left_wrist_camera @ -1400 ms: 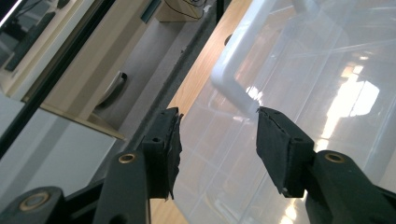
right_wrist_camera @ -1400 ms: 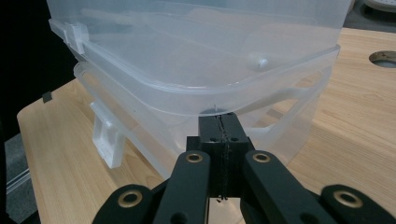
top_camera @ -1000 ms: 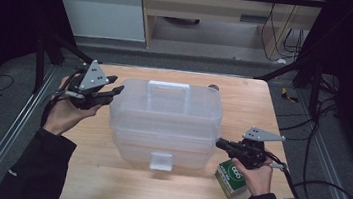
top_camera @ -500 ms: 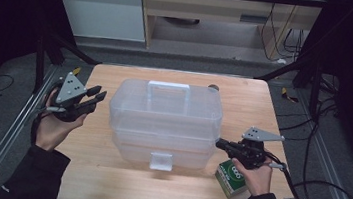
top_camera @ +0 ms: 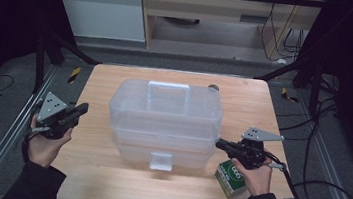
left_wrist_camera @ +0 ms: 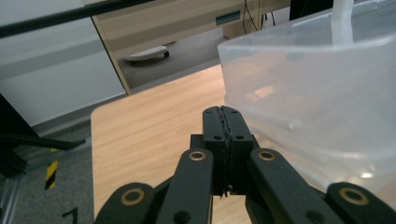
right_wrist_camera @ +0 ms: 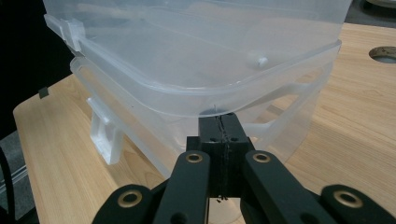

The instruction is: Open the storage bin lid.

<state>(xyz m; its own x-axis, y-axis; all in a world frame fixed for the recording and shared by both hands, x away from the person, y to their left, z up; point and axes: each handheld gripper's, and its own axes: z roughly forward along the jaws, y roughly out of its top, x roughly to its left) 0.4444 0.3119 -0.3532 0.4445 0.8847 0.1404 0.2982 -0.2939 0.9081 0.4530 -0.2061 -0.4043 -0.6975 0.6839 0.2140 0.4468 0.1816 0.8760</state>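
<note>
A wooden table (top_camera: 99,181) is seen across the middle of the high view, with grey floor around it. At the centre of the frame a large translucent plastic box (top_camera: 164,121) with a lid, a white top handle (top_camera: 168,86) and a front latch (top_camera: 161,160) is set on the table.

At the lower left of the high view, the left gripper (top_camera: 80,110) is held in a hand (top_camera: 45,140) over the table's left edge, clear of the box, with bare wood between its tips and the box's left wall. In the left gripper view the jaws are seen pressed together with nothing between them, having just been closing; the box is shown at the upper right of that frame, beside and beyond the tips (left_wrist_camera: 222,112).

At the lower right of the high view, the right gripper (top_camera: 219,143) is held against the box's right side, near its lower front corner. In the right gripper view the jaws are pressed together on nothing, and their tips (right_wrist_camera: 218,119) are placed directly under the projecting rim of the lid; whether contact is made cannot be told.

A small green and white carton (top_camera: 232,179) is found at the lower right, just below the right gripper and beside the box's front right corner.
</note>
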